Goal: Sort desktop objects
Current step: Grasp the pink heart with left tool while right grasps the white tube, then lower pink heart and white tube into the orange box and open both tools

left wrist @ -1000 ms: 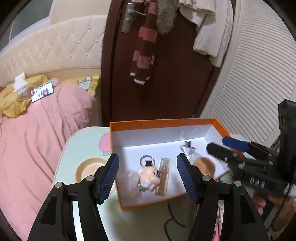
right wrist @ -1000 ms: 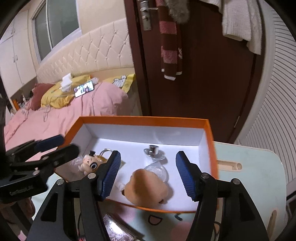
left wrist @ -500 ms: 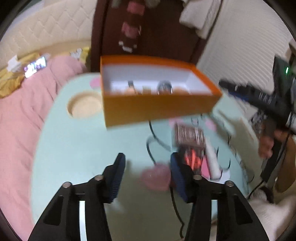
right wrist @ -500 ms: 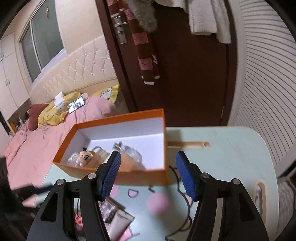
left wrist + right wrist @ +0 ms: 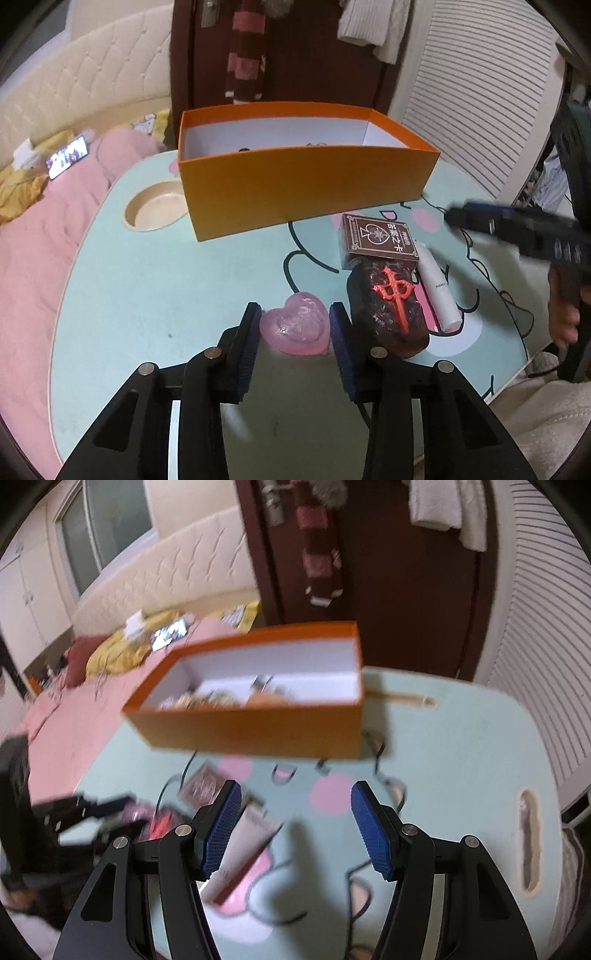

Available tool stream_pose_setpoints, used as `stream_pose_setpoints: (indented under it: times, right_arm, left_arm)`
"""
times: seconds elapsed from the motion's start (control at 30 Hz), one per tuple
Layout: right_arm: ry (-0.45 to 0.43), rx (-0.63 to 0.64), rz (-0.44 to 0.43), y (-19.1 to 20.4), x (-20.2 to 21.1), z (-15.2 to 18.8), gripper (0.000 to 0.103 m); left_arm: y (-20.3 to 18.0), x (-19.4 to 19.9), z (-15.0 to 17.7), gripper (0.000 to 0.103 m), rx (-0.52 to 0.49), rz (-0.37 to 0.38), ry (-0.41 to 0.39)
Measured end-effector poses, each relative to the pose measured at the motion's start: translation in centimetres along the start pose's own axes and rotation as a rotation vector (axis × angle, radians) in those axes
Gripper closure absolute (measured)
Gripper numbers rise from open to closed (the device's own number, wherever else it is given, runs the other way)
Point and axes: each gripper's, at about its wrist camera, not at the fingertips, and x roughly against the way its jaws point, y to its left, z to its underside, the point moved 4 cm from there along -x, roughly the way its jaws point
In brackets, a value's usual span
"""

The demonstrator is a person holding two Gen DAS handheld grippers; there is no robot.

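Left wrist view: the left tool has moved from above the orange box down to the worktop. Its jaws have just been closing around a pink heart, lower centre, apparently touching; likely the next pick.

Right wrist view, blurred: the right tool is open and empty, and the box's contents show.

The mint table carries an orange box, pink heart, card box.
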Motion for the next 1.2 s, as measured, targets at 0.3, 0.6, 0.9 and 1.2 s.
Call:
stream_pose_setpoints:
  times: [0.3,0.6,0.9,1.2]
  right_arm:
    - [0.080,0.097,-0.011,3.2,-1.3,3.0,0.040]
    - [0.098,0.155,0.108,2.9,-2.4,3.9,0.081]
    - [0.082,0.116,0.121,1.7,-2.0,3.8,0.081]
    - [0.059,0.107,0.120,1.7,-1.3,2.7,0.081]
  left_arm:
    - [-0.2,0.5,0.6,0.067,0.011,-0.016,-0.032]
    - [-0.2,0.6,0.6,0.067,0.021,-0.028,-0.034]
    - [-0.1,0.9,0.3,0.067,0.014,-0.041,-0.036]
    - [0.4,2.5,-1.3,0.067,0.035,-0.024,-0.072]
